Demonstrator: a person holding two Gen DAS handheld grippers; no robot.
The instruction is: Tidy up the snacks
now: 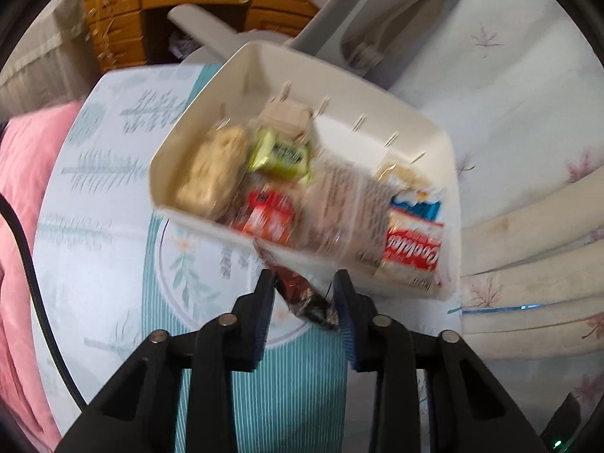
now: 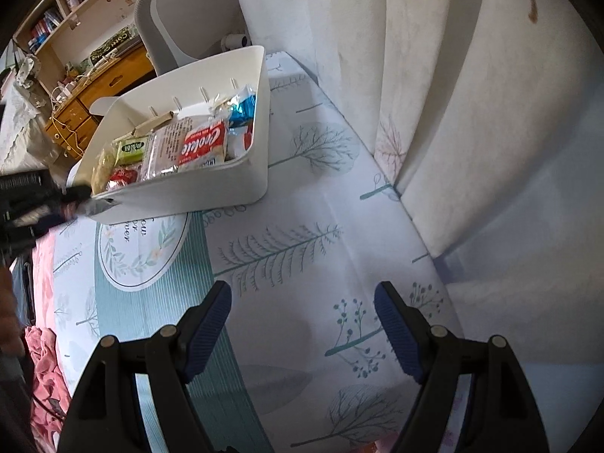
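Note:
A white plastic bin (image 1: 415,128) stands on the patterned bed sheet and holds several snack packs: a beige cracker pack (image 1: 211,173), a green pack (image 1: 279,154), a red pack (image 1: 264,215) and a red-and-white "Crolate" pack (image 1: 413,249). My left gripper (image 1: 304,290) is shut on a dark red-brown wrapped snack (image 1: 298,294) at the bin's near rim. The bin (image 2: 211,185) also shows in the right wrist view, with the left gripper (image 2: 71,196) at its left corner. My right gripper (image 2: 302,324) is open and empty above the sheet.
A wooden desk with drawers (image 1: 124,11) and a grey chair (image 1: 381,11) stand behind the bed. White floral curtains (image 2: 453,94) hang along the right. A pink blanket (image 1: 22,188) lies left. A black cable (image 1: 34,283) crosses the sheet.

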